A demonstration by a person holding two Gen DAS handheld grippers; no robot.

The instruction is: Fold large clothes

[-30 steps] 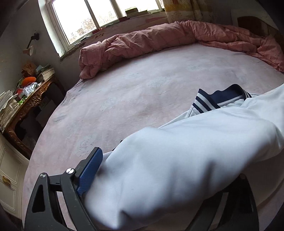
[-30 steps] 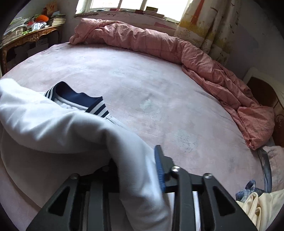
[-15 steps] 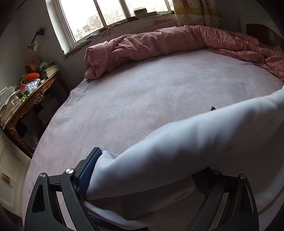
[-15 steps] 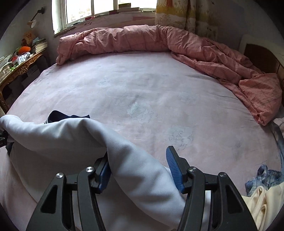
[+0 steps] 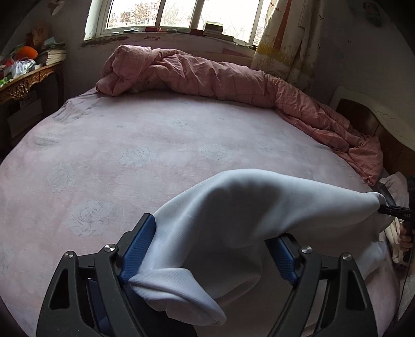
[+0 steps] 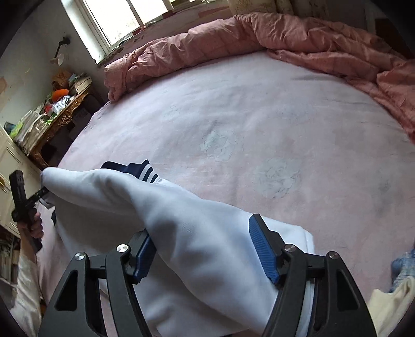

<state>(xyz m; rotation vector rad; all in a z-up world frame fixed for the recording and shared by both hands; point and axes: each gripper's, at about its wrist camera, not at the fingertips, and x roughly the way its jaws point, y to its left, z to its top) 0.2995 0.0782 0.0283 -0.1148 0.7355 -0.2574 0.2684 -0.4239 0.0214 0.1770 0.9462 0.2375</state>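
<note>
A white garment (image 5: 249, 215) with a navy striped collar (image 6: 140, 171) hangs in a taut fold between my two grippers over the pink bed (image 5: 155, 145). My left gripper (image 5: 210, 248) has its blue pads wide apart with a bunched end of the cloth lying between them; it also shows in the right wrist view (image 6: 39, 194) at the cloth's far corner. My right gripper (image 6: 205, 246) stands the same way, pads apart with cloth draped through the gap; it shows in the left wrist view (image 5: 389, 204) at the cloth's right tip.
A rumpled pink quilt (image 5: 220, 77) lies along the bed's far and right edges. A cluttered gilt side table (image 6: 52, 114) stands left of the bed under the window (image 5: 181, 15). More clothes (image 6: 394, 293) lie at the bed's near right.
Both grippers have swung and lifted the white fold; the left view turned right toward the window, the right view turned left. The collar went out of the left view and shows in the right view.
</note>
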